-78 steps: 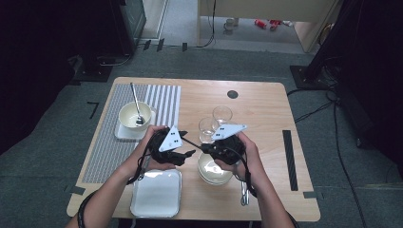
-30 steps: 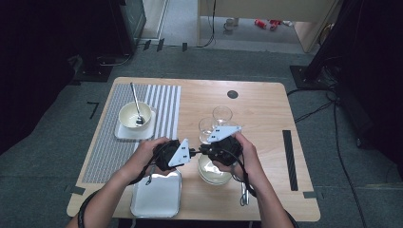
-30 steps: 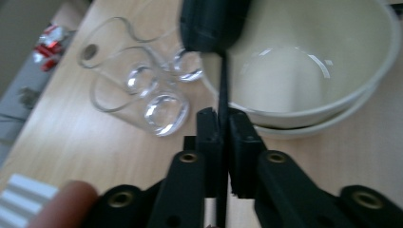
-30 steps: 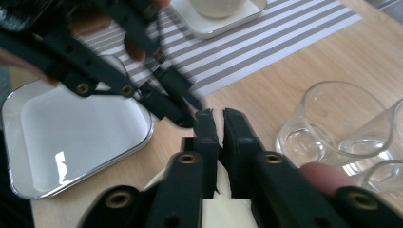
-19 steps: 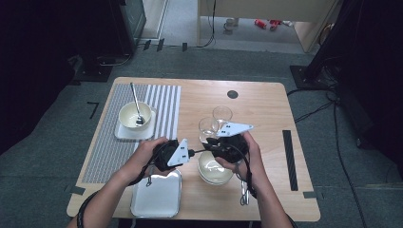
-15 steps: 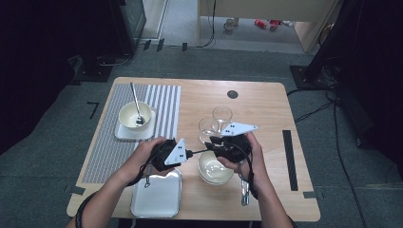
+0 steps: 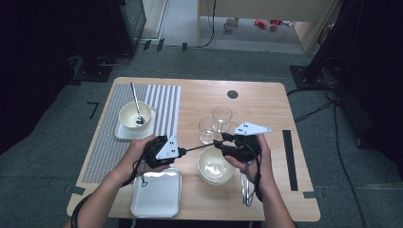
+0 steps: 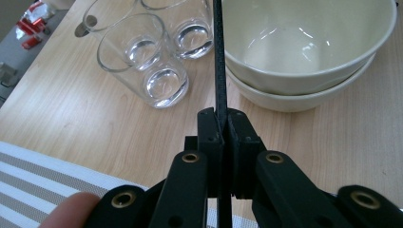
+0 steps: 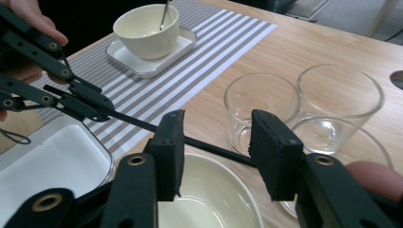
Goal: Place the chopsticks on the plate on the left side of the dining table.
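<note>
The left gripper [image 8: 222,124] clamps a thin black stick [image 8: 218,57]; the right gripper [image 9: 216,154] gapes around it. No writing is legible; glasses [image 7: 208,130] stand at twelve o'clock of the stacked bowls [image 7: 216,165].

- High view: above the near table [image 7: 266,102] edge, facing forward and down.
- Gripper views: close, low; both share the glasses [image 8: 142,59] and stacked bowls [image 9: 209,190].

- You have no readable text, label, brand, number or sign anywhere here.
- The grey plates on top of your grippers carry small dark dots only, no letters.
- The dark strip on the table carries nothing you could read.
</note>
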